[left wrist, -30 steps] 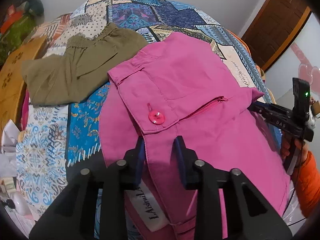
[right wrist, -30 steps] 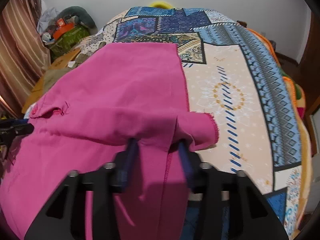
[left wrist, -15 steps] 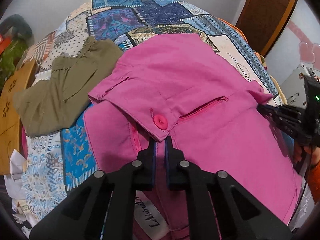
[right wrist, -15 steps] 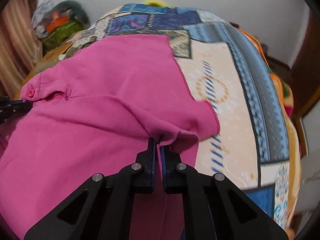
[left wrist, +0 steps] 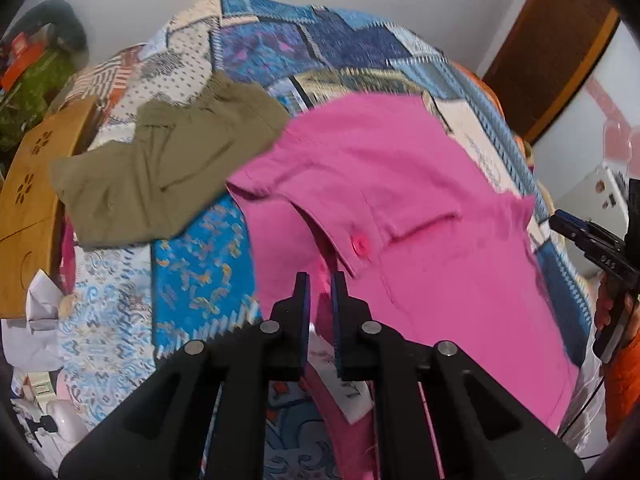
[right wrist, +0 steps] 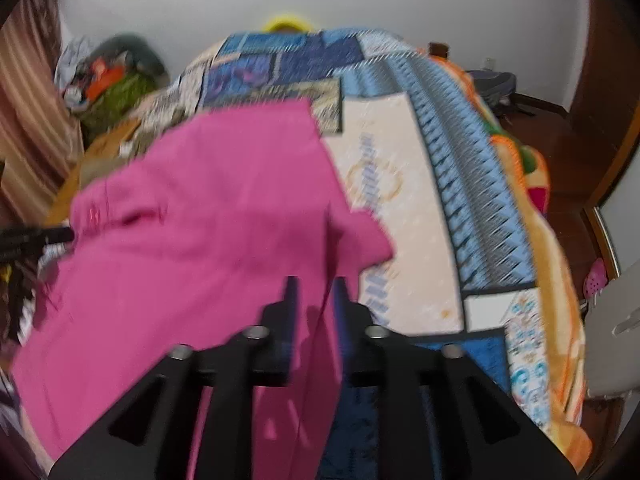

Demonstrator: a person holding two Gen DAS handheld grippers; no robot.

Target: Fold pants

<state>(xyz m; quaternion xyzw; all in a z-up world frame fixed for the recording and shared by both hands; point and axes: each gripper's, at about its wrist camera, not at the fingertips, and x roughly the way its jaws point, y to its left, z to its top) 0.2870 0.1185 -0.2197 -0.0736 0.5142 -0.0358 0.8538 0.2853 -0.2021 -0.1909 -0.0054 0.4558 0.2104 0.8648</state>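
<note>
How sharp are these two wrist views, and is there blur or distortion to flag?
Left wrist: mostly sharp, the pink pants and olive garment slightly smeared, strong fisheye bending at the edges. Right wrist: heavy motion blur over the pink pants and patterned bedspread; only the tongs stay fairly crisp.

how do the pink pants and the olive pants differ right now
The pink pants are gripped at the near edge by the left gripper and right gripper; the olive pants lie untouched. The pink pants show a button and pocket flap; the olive pants show a gathered waistband. The pink pants lie nearer the cameras, their far corner overlapping the olive pants, which sit farther left. Both rest on the patterned bedspread.
</note>
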